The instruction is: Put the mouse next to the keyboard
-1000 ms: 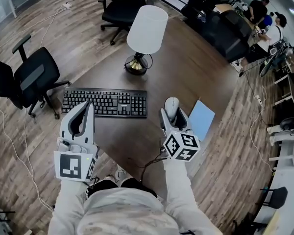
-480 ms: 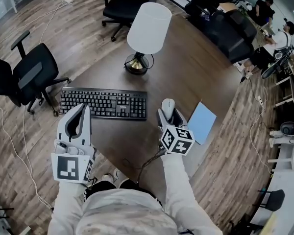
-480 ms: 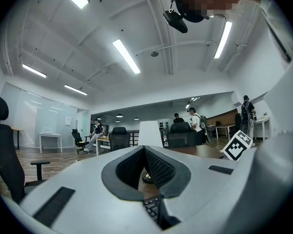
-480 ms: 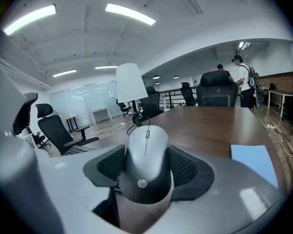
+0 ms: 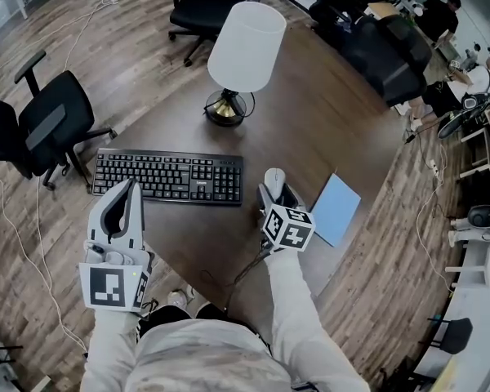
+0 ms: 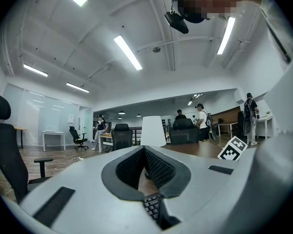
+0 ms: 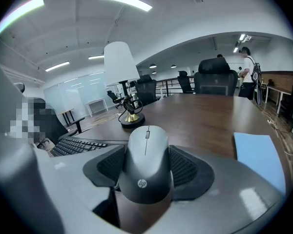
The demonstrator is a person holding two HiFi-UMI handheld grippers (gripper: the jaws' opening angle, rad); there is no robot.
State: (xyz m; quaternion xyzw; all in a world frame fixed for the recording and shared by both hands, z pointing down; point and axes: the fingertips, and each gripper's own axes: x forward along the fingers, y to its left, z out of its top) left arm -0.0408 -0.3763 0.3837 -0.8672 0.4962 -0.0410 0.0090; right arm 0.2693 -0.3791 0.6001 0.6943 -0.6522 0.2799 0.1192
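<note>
Mouse [image 7: 145, 164] sits pinched between the two pads of my right gripper [image 5: 274, 191], its sides clamped and its nose pointing away from me. It is near the right end of the keyboard [image 5: 167, 176], between that and the blue pad [image 5: 336, 208] on the table [image 5: 310, 129]. My left gripper [image 5: 129, 193] hangs at the keyboard's near edge, fingers pressed together on nothing.

One keyboard [image 5: 168, 176], one mouse [image 5: 273, 176], one lamp [image 5: 245, 47], one blue pad [image 5: 336, 208], one left gripper [image 5: 131, 191], one right gripper [image 5: 276, 194].
</note>
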